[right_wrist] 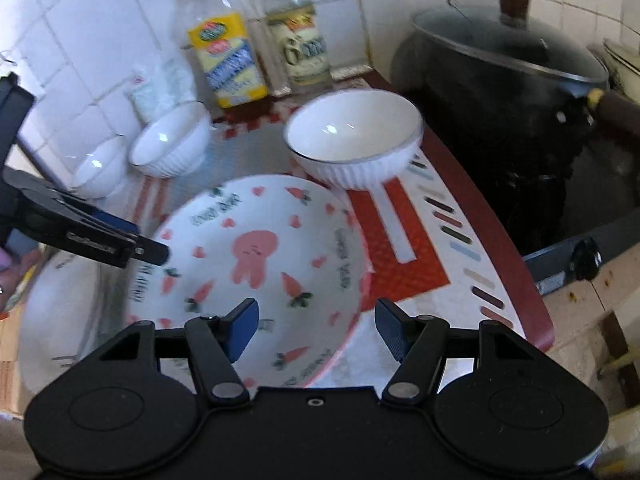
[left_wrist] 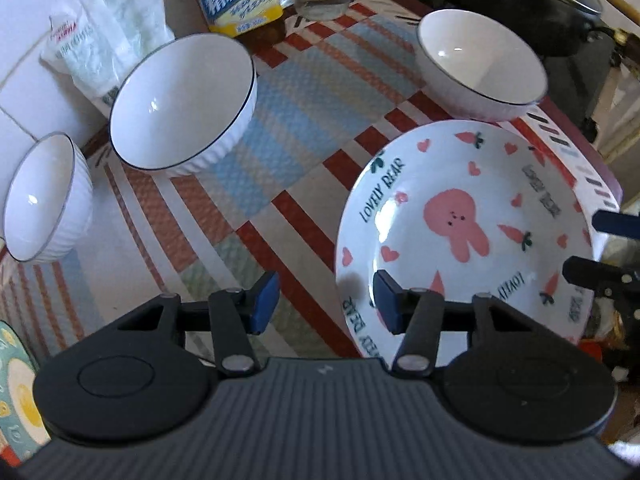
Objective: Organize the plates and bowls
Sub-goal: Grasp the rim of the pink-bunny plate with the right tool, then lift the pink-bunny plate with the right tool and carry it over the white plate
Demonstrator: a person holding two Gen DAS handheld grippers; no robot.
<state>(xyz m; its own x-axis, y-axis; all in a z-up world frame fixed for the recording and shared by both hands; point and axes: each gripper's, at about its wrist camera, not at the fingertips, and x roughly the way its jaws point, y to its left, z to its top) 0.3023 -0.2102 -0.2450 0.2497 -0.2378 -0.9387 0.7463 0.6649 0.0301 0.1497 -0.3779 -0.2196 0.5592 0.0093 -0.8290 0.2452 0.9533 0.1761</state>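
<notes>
Both grippers over the rabbit plate (left_wrist: 464,236) on the checked mat (left_wrist: 256,160); left gripper (left_wrist: 326,304) and right gripper (right_wrist: 316,330) part open, empty, each straddling a plate rim; approach step. Next: close on rim, lift; three white bowls (left_wrist: 184,100) sit apart behind.

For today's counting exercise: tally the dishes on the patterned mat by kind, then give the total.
White ribbed bowls: 3
Rabbit-print plates: 1
Total: 4
</notes>
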